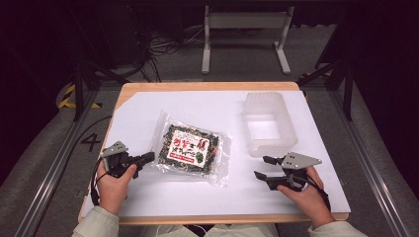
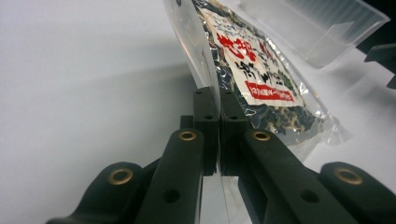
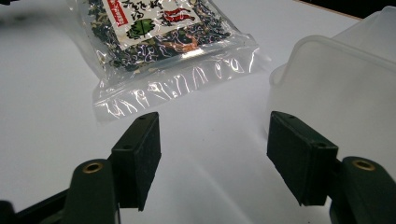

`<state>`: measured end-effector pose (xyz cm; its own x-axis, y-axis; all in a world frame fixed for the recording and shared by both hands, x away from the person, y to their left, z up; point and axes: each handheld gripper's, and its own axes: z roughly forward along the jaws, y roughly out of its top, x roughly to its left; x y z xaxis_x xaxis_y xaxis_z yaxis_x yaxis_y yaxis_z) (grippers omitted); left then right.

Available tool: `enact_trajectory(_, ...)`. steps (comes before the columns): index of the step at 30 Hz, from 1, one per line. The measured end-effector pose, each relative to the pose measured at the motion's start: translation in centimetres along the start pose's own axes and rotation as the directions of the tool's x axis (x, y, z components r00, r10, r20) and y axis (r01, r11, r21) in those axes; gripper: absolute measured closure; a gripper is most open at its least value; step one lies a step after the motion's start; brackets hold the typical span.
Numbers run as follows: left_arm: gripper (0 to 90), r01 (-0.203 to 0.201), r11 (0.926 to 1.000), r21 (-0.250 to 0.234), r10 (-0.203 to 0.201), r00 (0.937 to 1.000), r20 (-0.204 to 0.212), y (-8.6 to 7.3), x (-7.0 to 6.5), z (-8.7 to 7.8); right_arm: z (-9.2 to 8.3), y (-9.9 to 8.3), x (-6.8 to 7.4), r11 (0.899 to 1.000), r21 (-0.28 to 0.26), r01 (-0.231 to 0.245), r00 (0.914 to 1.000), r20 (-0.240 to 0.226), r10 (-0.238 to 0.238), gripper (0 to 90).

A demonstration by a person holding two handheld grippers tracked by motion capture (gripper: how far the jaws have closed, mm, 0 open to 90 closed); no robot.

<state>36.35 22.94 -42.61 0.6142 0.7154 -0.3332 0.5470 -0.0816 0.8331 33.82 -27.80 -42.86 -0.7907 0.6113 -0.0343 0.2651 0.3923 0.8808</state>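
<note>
Our left gripper (image 2: pixel 218 135) is clamped on the clear edge of the seaweed snack bag (image 1: pixel 190 148), mid-table. Our right gripper (image 1: pixel 267 167) rests unclenched. The plastic bin (image 1: pixel 269 123) sits right of the bag, nearer that hand.

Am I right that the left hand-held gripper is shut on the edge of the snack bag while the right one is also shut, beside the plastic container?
Not quite: the right hand-held gripper is open, as the right gripper view shows. The left hand-held gripper is indeed shut on the snack bag, and the plastic container sits beside the right one.
</note>
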Motion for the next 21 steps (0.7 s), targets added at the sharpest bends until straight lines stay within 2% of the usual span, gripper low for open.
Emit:
enact_trajectory(5,89.3,-0.043,0.9978,-0.05,0.043,0.9991,0.002,0.9,-0.7,-0.6,0.0,1.1,0.0,1.0,-0.017,0.007,0.9999,-0.011,-0.007,36.8)
enact_trajectory(13,89.4,-0.061,0.9932,-0.099,0.064,0.9974,0.032,2.9,-1.8,-1.6,-0.3,2.9,-0.1,0.998,-0.057,0.006,0.9997,-0.025,-0.008,39.7)
enact_trajectory(21,89.4,-0.088,0.9862,-0.14,0.095,0.9945,0.045,4.9,-2.9,-2.7,-0.6,5.1,0.0,0.994,-0.103,0.021,0.999,-0.038,-0.025,41.2)
